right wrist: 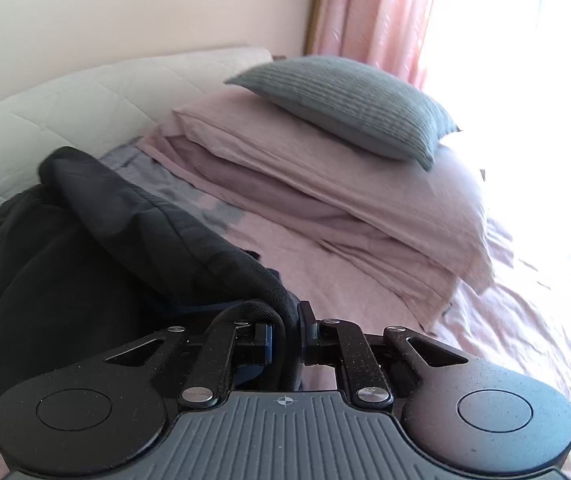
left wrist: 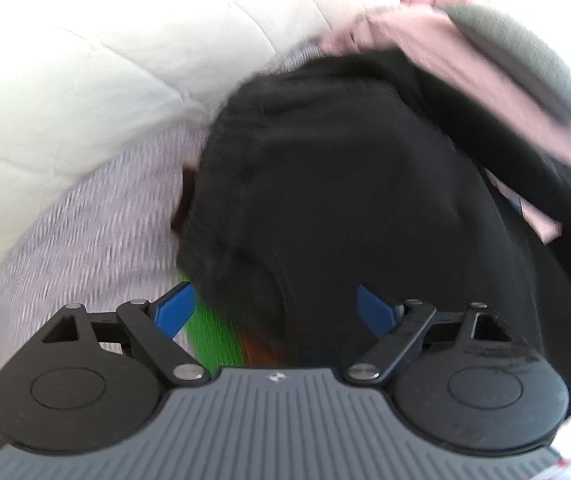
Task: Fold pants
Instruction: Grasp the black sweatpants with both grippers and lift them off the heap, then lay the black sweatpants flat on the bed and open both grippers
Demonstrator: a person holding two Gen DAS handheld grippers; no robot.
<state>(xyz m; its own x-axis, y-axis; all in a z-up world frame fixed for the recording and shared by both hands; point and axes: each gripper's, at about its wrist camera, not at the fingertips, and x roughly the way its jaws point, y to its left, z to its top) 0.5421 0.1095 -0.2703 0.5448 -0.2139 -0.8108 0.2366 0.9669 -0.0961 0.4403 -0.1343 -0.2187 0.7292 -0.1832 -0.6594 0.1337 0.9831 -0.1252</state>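
Observation:
The black pants (left wrist: 345, 180) lie bunched on the bed and fill most of the left wrist view. My left gripper (left wrist: 275, 312) hovers right over them, its blue fingers (left wrist: 173, 312) wide apart and open, with cloth bulging up between them but not pinched. In the right wrist view the pants (right wrist: 65, 260) are heaped at the left, and a thick rolled edge runs from the heap into my right gripper (right wrist: 287, 322), which is shut on that edge.
A grey ribbed pillow (right wrist: 349, 108) rests on folded pink bedding (right wrist: 325, 200) at the back. A white quilted headboard (right wrist: 65, 112) stands on the left, pink curtains (right wrist: 365, 12) behind. A green and orange item (left wrist: 209, 336) peeks out under the pants on the patterned bedspread (left wrist: 85, 240).

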